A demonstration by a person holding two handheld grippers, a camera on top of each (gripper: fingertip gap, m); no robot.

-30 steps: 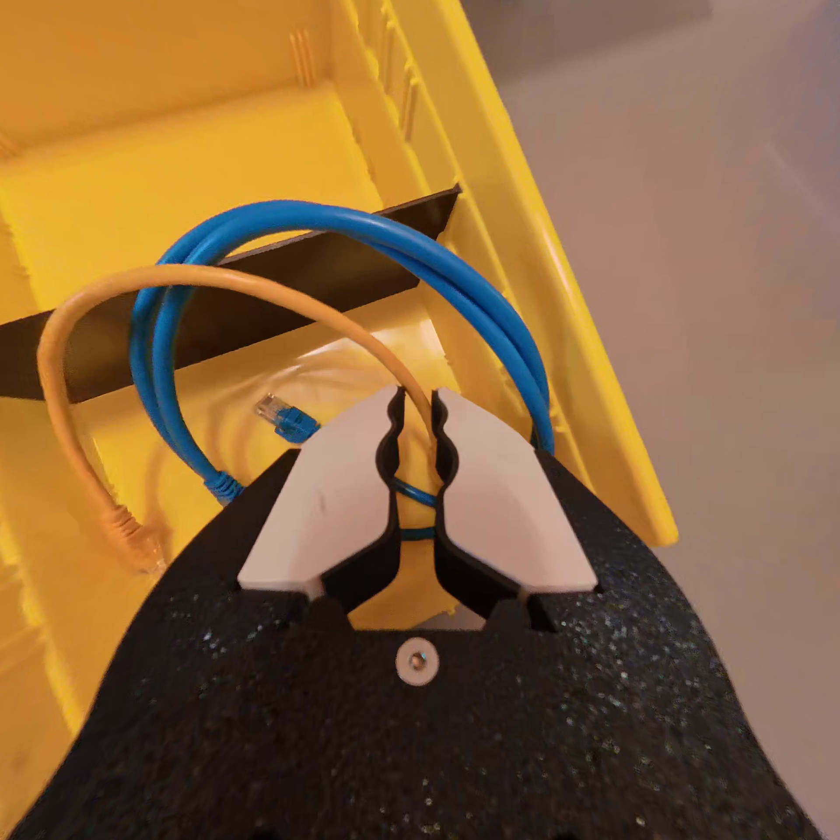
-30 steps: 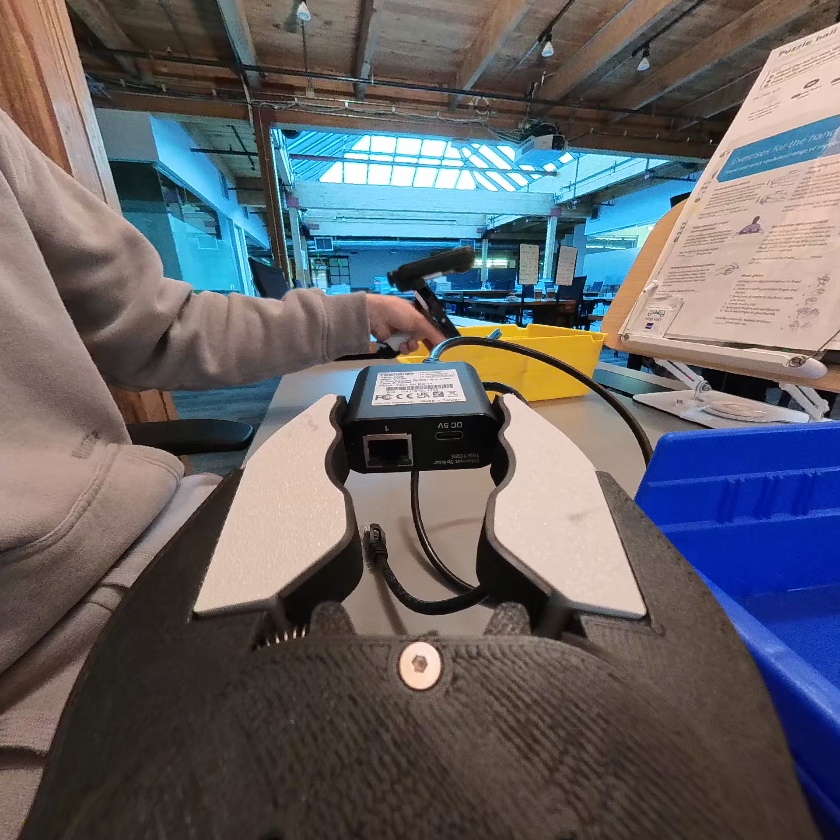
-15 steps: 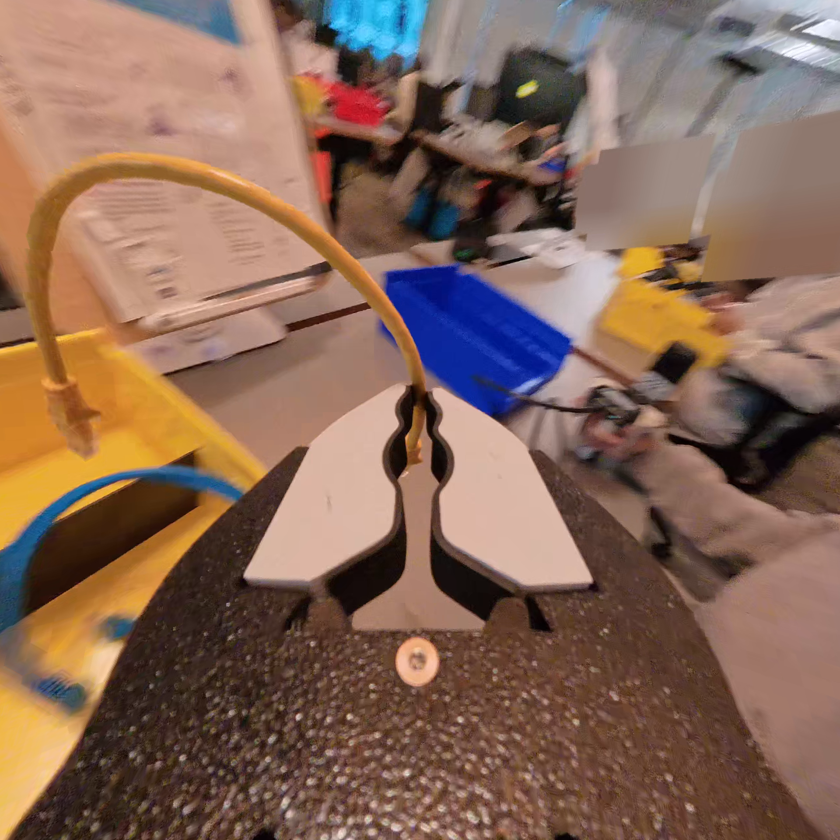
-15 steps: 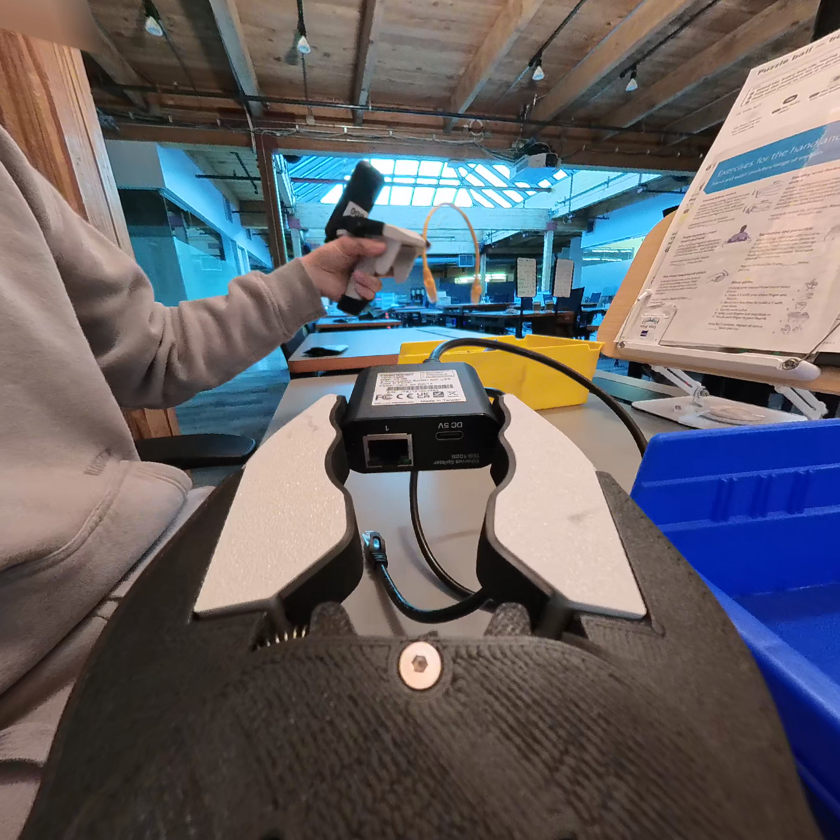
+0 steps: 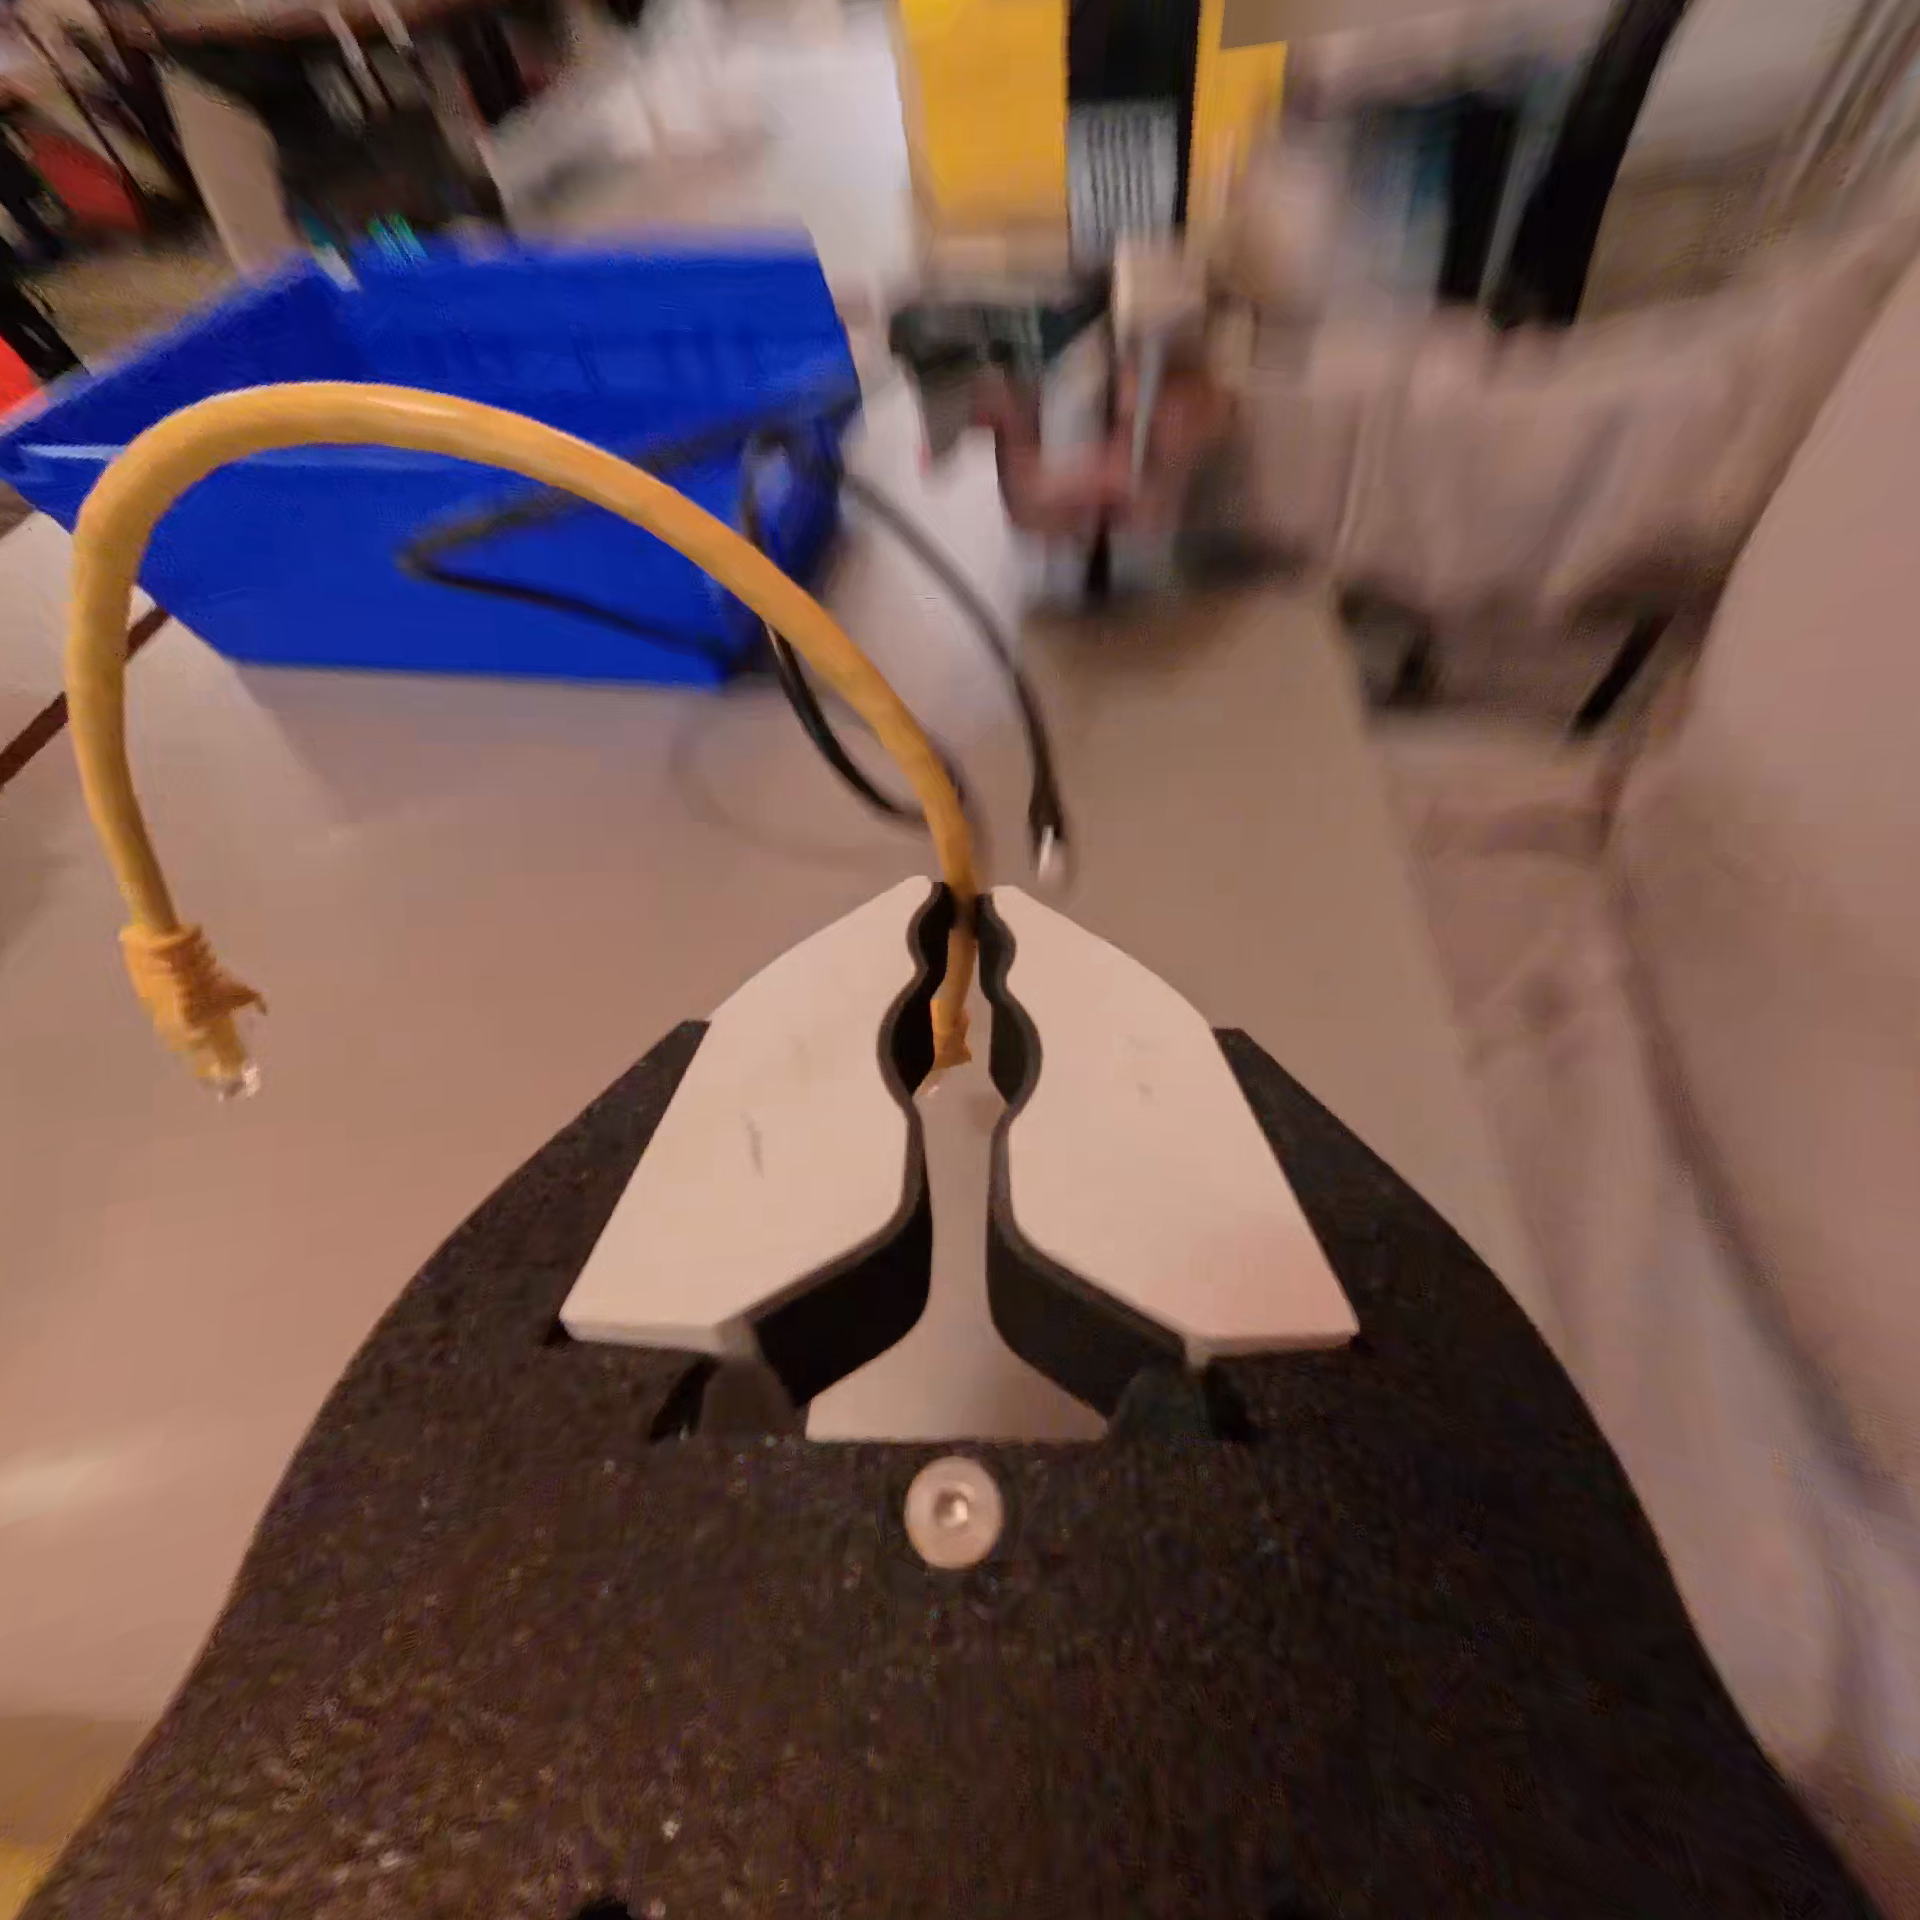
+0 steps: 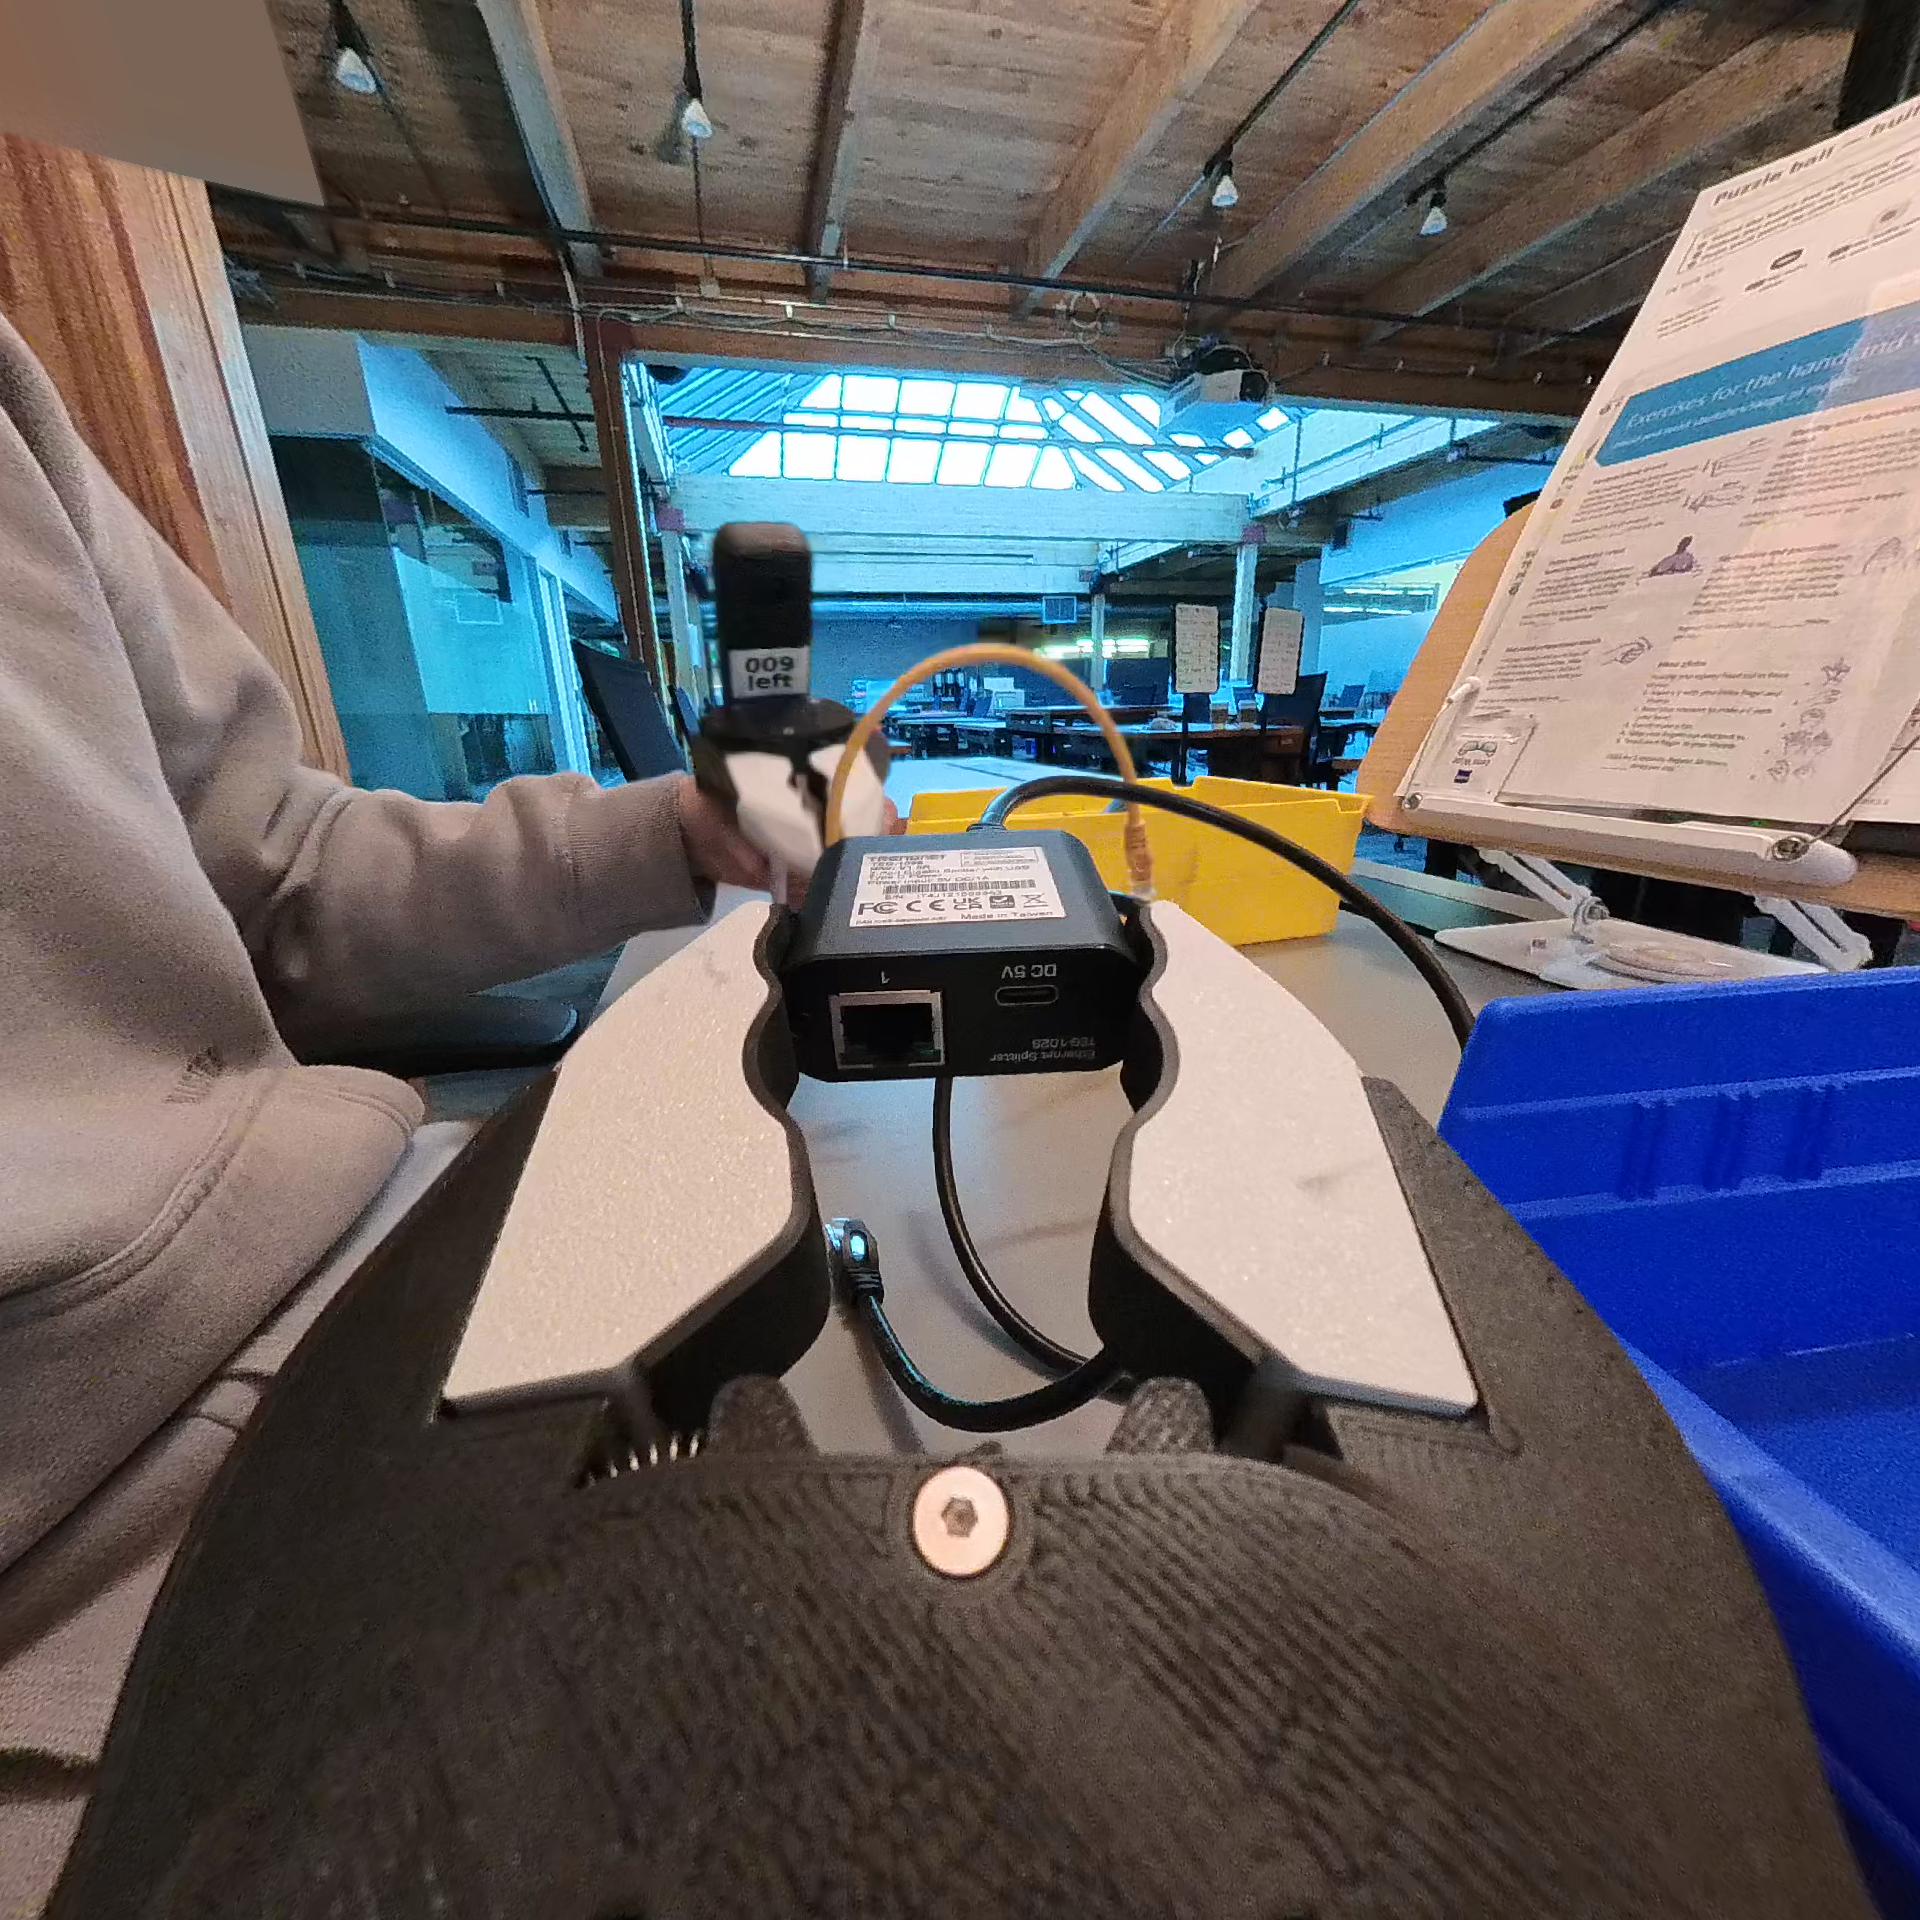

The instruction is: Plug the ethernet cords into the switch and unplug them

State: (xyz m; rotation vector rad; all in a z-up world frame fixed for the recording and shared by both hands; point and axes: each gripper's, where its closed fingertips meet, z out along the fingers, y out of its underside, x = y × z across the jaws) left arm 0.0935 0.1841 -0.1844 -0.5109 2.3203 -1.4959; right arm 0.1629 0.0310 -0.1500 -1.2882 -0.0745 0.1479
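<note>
My left gripper [image 5: 962, 902] is shut on a short yellow ethernet cord [image 5: 540, 449]. The cord arches up and left, and its free plug [image 5: 192, 995] hangs above the table. My right gripper [image 6: 958, 914] is shut on a small black switch [image 6: 956, 956], held above the table with an empty port facing me. The switch's black cable [image 6: 1288, 842] loops off its back, and its black plug [image 6: 858, 1254] lies on the table between my fingers. The left gripper [image 6: 800, 800] with the yellow cord [image 6: 987, 657] shows just behind the switch in the right wrist view.
A blue bin [image 6: 1704, 1164] stands at the right, also blurred in the left wrist view [image 5: 436, 436]. A yellow bin [image 6: 1236, 862] sits farther back. A document stand with printed sheets [image 6: 1704, 582] is at the far right. A person's grey sleeve [image 6: 343, 873] fills the left. There is about 20 cm between the tips of the two grippers.
My left gripper lifted the yellow cord out of the yellow bin and swung round towards the switch, coming down close behind it. My right gripper kept the switch still.
</note>
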